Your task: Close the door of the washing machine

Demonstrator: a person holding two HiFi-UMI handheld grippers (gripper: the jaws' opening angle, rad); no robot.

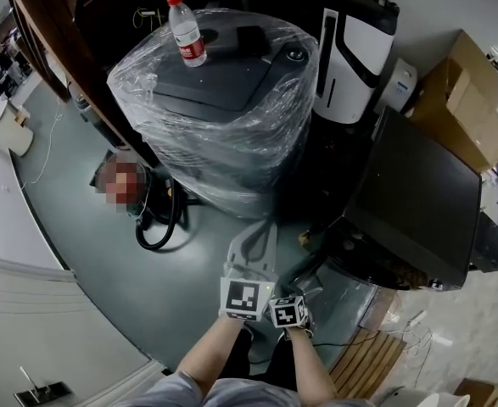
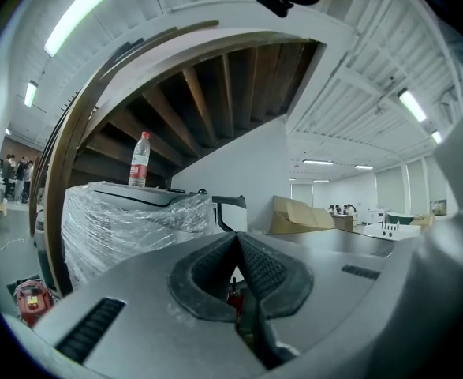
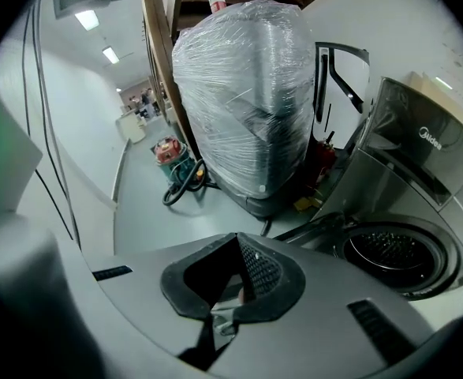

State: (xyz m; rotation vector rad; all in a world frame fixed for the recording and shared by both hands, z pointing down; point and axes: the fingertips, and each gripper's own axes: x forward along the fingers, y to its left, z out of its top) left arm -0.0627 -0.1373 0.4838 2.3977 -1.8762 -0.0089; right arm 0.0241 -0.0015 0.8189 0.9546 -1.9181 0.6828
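Observation:
The dark washing machine [image 1: 418, 202] stands at the right of the head view. In the right gripper view its grey front [image 3: 428, 156] rises at the right, and the round drum mouth [image 3: 393, 255] shows uncovered, with the perforated drum inside. My left gripper [image 1: 261, 231] is held low in the middle, left of the machine, its jaws shut on nothing [image 2: 237, 239]. My right gripper [image 1: 306, 280] sits beside it, nearer the machine's front. Its pads also meet, with nothing between them [image 3: 239, 247].
A plastic-wrapped appliance [image 1: 223, 108] with a water bottle [image 1: 186, 30] on top stands straight ahead. A white and black unit [image 1: 350, 49] and cardboard boxes [image 1: 465, 100] are behind the washer. A black hose [image 1: 159, 219] lies on the floor at left, a wooden pallet [image 1: 367, 367] at lower right.

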